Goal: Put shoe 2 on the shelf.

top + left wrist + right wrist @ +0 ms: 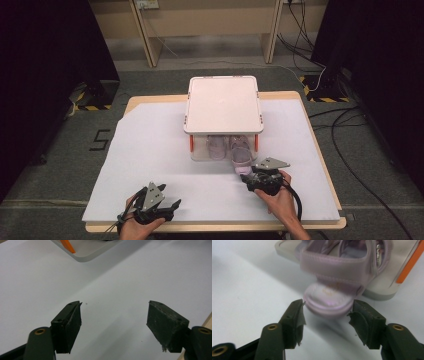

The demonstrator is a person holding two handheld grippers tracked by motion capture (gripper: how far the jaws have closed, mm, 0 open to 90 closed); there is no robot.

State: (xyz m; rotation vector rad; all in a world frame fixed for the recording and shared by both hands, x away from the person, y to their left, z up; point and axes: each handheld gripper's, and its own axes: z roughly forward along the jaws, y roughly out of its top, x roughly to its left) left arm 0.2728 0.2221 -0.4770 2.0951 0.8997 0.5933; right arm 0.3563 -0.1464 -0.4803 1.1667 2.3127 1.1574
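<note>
Right gripper (pixel 325 311) has its jaws apart around the heel of the pink sandal (pixel 329 300), pads not yet pressing; the sandal pokes out of the open front of the clear storage box (pixel 223 107), at 12 o'clock from that gripper. The second sandal (pixel 216 146) sits inside, at 9 o'clock of the first. Left gripper (pixel 113 317) is released, empty over the white table cover (pixel 125 277), so my read is the job is barely begun, both sandals left to handle.

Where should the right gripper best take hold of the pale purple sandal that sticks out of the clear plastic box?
Probably at the rounded heel end of the pale purple sandal, coming level from the person's side. That end pokes out of the clear plastic box toward the right gripper, and its open fingers already flank it on both sides.
</note>
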